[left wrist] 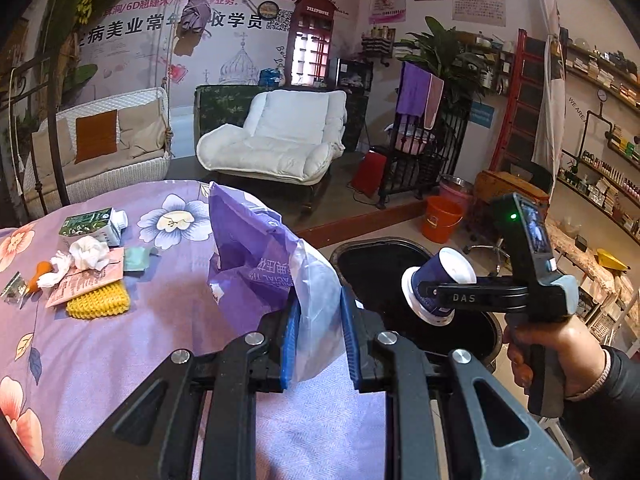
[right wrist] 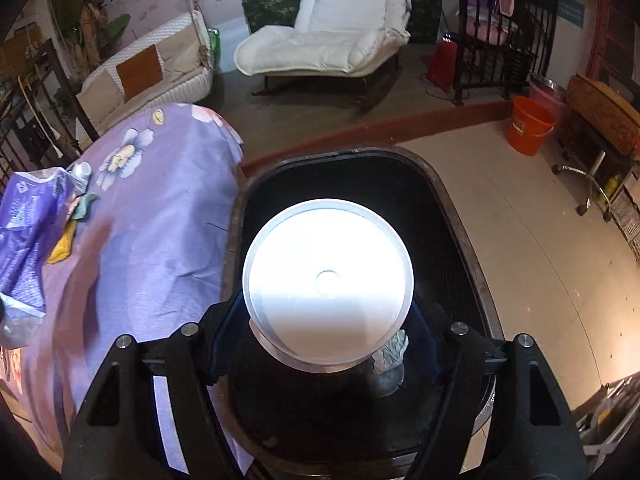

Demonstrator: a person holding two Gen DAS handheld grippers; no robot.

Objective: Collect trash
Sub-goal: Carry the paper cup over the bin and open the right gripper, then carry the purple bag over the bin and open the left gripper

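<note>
- The dark blue paper cup with a white rim and white base [left wrist: 438, 286] was clamped sideways in the right tongs [left wrist: 444, 292], hanging over the open mouth of the black oval trash bin [left wrist: 376, 268]; from the right wrist view its white round end [right wrist: 328, 280] faced the camera above the bin's dark inside [right wrist: 440, 240].
- A crumpled pale scrap [right wrist: 390, 354] lay in the bin below the cup.
- A hand [left wrist: 556, 348] in a dark sleeve gripped the handle of the right tongs.
- The left tongs [left wrist: 318, 336] were clenched on the crumpled purple-and-white plastic bag [left wrist: 264, 264], its blue pads [left wrist: 290, 340] pressing the bag's pale lower part, above the tabletop edge nearest the bin.
- The bin stood just beside that edge of the tabletop, which was covered in a lilac floral cloth [left wrist: 120, 360].
- Well away, toward the tabletop's far left edge, more trash lay bunched together: a green-and-white carton [left wrist: 94, 226], crumpled white tissue [left wrist: 88, 254], a pink flat sachet [left wrist: 86, 282], a pale green packet [left wrist: 136, 258] and a yellow knitted pad [left wrist: 98, 302].
- Beyond the tabletop stood a white padded armchair [left wrist: 280, 136] and, on the floor, an orange plastic bucket [left wrist: 440, 220].
</note>
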